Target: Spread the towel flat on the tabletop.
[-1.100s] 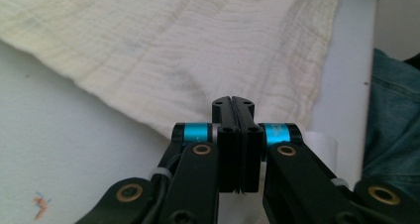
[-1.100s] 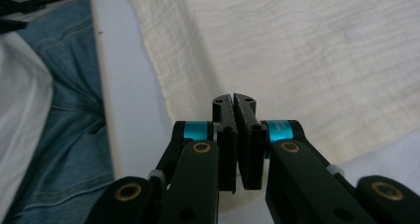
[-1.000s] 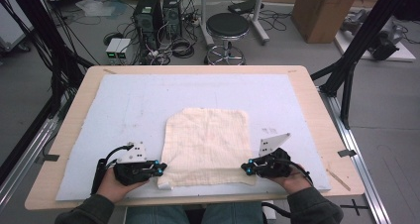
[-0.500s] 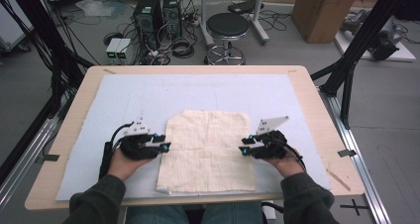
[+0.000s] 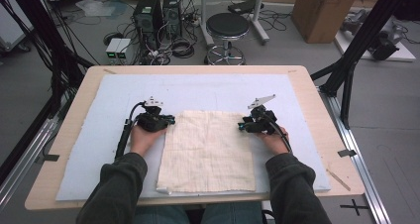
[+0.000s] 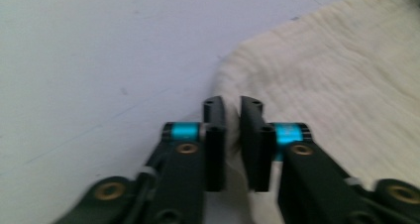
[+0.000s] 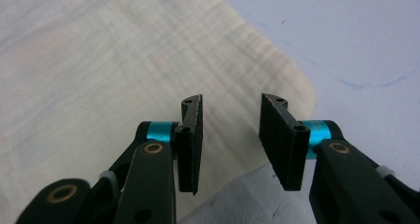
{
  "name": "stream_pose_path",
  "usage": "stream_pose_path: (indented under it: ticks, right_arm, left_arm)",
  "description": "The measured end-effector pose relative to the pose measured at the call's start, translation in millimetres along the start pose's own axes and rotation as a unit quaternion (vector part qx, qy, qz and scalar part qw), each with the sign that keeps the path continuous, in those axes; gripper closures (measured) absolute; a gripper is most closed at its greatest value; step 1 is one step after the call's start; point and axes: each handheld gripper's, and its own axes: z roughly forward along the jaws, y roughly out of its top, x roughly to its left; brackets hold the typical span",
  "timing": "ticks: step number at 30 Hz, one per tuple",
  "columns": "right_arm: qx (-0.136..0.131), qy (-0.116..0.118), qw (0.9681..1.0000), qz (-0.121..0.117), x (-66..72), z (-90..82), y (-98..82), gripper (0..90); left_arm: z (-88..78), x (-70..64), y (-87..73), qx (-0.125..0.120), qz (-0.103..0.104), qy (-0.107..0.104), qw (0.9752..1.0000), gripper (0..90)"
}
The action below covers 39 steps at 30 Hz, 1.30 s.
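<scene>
Lying flat on the bench [image 5: 74,135], the cloth [image 5: 208,152] has its far corners at both claws: left claw [image 6: 232,116] just closing, pinching its edge; right claw [image 7: 231,116] spread, empty.

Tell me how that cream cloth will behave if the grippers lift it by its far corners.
The cloth looks thin and woven, lying flat with soft wrinkles, so it will probably hang limp and sag between the left gripper and right gripper. It seems light. On the smooth blue mat its near edge may drag or fold under.
</scene>
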Motion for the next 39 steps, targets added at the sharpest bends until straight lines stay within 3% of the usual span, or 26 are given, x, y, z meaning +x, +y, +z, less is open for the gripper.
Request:
stream_pose_path:
  ticks: [2, 4, 5, 8, 10, 14, 16, 18, 20, 22, 25, 26, 29, 32, 34, 37, 39]
  right_arm:
    - [0.0, 0.002, 1.0, -0.001, 0.2, -0.7, -0.5, 61.2]
    - [0.002, 0.001, 1.0, -0.006, 0.8, -2.0, -0.6, 61.7]
    - [0.002, 0.001, 1.0, -0.006, 1.0, -2.3, -0.7, 61.7]
    - [0.006, 0.003, 1.0, -0.005, 1.9, -1.7, -1.1, 61.6]
    - [0.006, 0.0, 1.0, -0.006, 3.1, -1.4, -0.5, 61.6]
    - [0.007, 0.001, 0.9999, -0.007, 2.4, -1.2, -0.7, 61.9]
    - [0.004, 0.002, 1.0, -0.004, 1.5, -0.6, -1.0, 61.9]
    - [0.004, 0.005, 1.0, -0.005, 0.5, -0.4, -1.1, 62.1]
    - [0.004, 0.006, 1.0, -0.005, 0.4, -0.3, -1.2, 62.1]
    - [0.003, 0.006, 1.0, -0.006, -0.1, -0.2, -1.3, 62.0]
    - [0.003, 0.007, 1.0, -0.007, -0.1, -0.4, -1.4, 61.6]
    - [0.003, 0.006, 1.0, -0.007, 0.0, -0.5, -1.3, 61.2]
    - [0.003, 0.005, 0.9999, -0.01, 1.7, -2.1, -1.1, 60.2]
    - [-0.007, 0.012, 0.9999, -0.009, 4.2, -6.3, -0.2, 59.6]
    - [-0.012, 0.017, 0.9997, -0.014, 7.9, -10.2, 0.7, 58.8]
    - [-0.02, 0.027, 0.9991, -0.024, 14.2, -16.1, 1.5, 57.7]
    - [-0.021, 0.024, 0.999, -0.03, 17.0, -18.4, 2.0, 57.6]
  left_arm:
    - [-3.7, -11.1, 2.9, -0.003, 0.032, -0.022, 0.9992, 85.6]
    - [-7.6, -22.7, 4.7, 0.005, 0.07, -0.044, 0.9965, 84.9]
    - [-8.2, -26.4, 4.4, 0.013, 0.079, -0.071, 0.9943, 82.9]
    - [-4.7, -27.9, 1.0, 0.058, 0.074, -0.104, 0.9901, 69.1]
    - [-2.9, -25.5, -0.4, 0.062, 0.061, -0.106, 0.9905, 68.8]
    - [-2.5, -23.2, 1.8, 0.032, 0.057, -0.078, 0.9948, 74.8]
    - [-1.0, -20.9, 2.4, 0.017, 0.035, -0.056, 0.9977, 74.0]
    - [2.4, -17.6, 1.9, 0.013, 0.01, -0.049, 0.9987, 71.7]
    - [5.8, -16.3, 0.7, 0.019, 0.006, -0.037, 0.9991, 73.2]
    - [6.1, -16.5, 0.9, 0.02, 0.023, -0.006, 0.9995, 82.0]
    - [-1.7, -11.8, 4.9, -0.007, -0.002, 0.064, 0.9979, 80.5]
    - [-5.3, -9.0, 6.2, -0.018, -0.011, 0.07, 0.9973, 77.2]
    - [-12.1, -4.2, 6.8, -0.019, -0.018, 0.066, 0.9975, 72.4]
    - [-17.4, -5.4, 5.6, -0.007, -0.002, 0.045, 0.9989, 69.2]
    - [-21.8, -7.9, 3.8, 0.0, 0.009, 0.02, 0.9998, 68.5]
    - [-28.6, -13.8, -1.4, 0.014, 0.037, 0.007, 0.9992, 66.8]
    - [-31.9, -14.6, -5.9, 0.025, 0.038, 0.002, 0.999, 64.7]
